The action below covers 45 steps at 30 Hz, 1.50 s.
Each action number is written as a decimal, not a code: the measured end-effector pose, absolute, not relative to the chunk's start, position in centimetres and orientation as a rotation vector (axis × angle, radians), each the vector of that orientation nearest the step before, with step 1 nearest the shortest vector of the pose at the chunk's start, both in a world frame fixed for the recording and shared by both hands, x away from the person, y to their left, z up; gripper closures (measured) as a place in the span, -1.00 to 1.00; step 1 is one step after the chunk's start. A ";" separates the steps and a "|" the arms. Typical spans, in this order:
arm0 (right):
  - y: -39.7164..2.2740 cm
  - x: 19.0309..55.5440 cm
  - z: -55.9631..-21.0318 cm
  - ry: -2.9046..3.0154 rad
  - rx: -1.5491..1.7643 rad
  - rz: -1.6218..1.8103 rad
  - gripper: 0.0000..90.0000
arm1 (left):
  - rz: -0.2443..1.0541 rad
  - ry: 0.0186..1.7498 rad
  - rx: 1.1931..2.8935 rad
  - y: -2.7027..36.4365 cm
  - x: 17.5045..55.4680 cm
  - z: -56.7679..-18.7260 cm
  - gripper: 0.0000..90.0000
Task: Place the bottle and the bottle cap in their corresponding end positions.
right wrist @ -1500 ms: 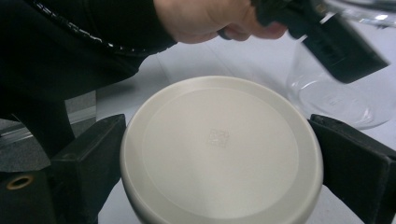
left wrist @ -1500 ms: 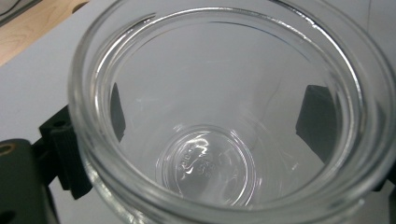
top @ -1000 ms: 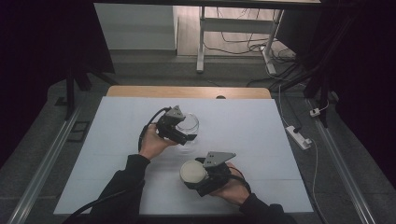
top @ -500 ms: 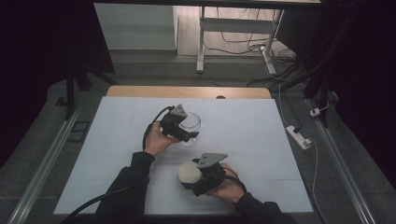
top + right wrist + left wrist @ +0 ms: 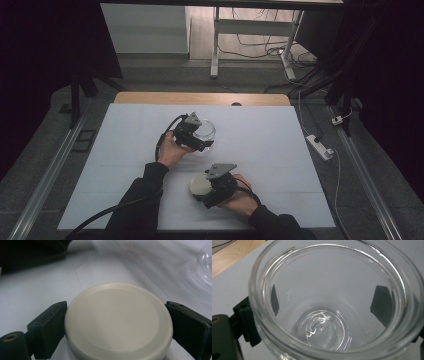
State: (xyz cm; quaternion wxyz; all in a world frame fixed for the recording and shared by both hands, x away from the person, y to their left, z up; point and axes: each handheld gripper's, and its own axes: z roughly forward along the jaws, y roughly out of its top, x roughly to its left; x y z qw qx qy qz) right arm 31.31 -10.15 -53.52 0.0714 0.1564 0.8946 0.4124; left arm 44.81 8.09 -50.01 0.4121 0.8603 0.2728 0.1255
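The left claw (image 5: 201, 140) clamps the clear glass jar (image 5: 332, 302) by its smooth, breakable wall near the table's (image 5: 260, 130) middle, while the right claw (image 5: 207, 187) pinches the light, rigid cream lid (image 5: 118, 320) across its rim, likely slippery.

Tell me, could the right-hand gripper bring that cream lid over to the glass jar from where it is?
Probably yes. The right gripper clamps the lid in its jaws, and bare white table lies between it and the open jar in the left gripper.
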 end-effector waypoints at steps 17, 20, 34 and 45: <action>-9.8 31.7 -54.0 2.737 0.488 1.179 -0.85 | 0.312 0.704 2.138 8.4 44.8 -50.8 -0.86; -9.8 31.7 -54.0 2.737 0.492 1.178 -0.85 | 0.318 0.720 2.147 8.2 44.8 -50.8 -0.87; -10.0 31.5 -53.3 2.729 0.494 1.222 -0.91 | 0.232 0.754 2.171 8.7 44.6 -50.8 -1.00; -10.3 31.6 -52.8 2.727 0.504 1.253 -0.97 | 0.207 0.762 2.182 9.9 43.6 -50.9 -1.00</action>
